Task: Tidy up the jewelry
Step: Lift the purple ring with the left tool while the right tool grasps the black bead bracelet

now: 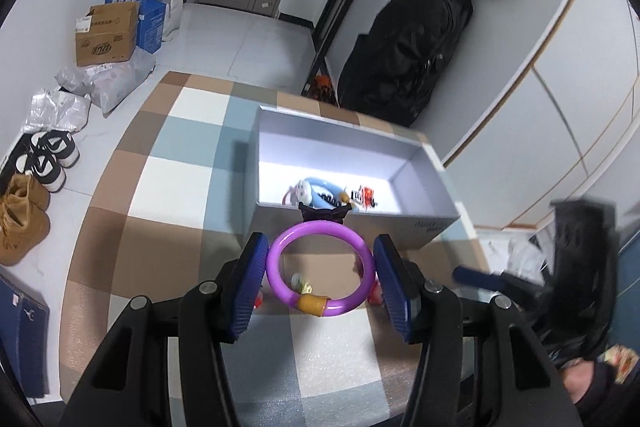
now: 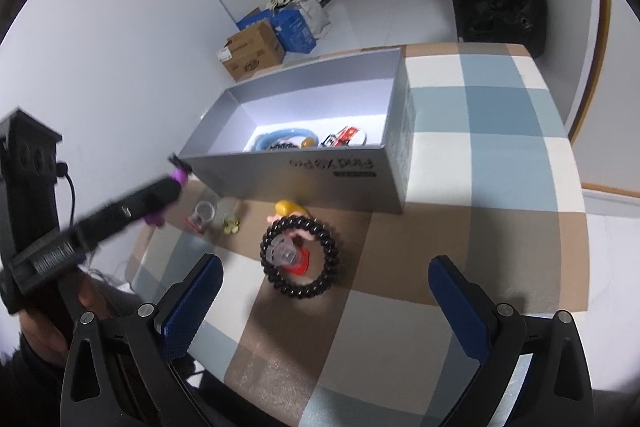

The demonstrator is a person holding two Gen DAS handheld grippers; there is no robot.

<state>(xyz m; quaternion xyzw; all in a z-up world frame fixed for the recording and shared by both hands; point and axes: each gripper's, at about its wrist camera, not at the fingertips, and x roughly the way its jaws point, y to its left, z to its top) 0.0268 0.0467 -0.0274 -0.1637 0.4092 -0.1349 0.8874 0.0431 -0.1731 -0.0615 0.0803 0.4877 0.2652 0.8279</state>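
carrying the purple bangle [image 1: 320, 269] clamped across its width in the left gripper [image 1: 320, 277], keep it level and clear the near wall of the grey box [image 1: 424, 227] before letting go over the pieces inside. the right gripper [image 2: 326, 301], jaws wide apart, hovers above the black bead bracelet [image 2: 300, 259] on the checked surface [image 2: 500, 155], near the box's front.

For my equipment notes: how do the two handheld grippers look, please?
Both the left gripper and the right gripper have black angular frames with silver screws and ribbed dark blue pads. The left gripper's black body carries a thin black cable and white lettering.
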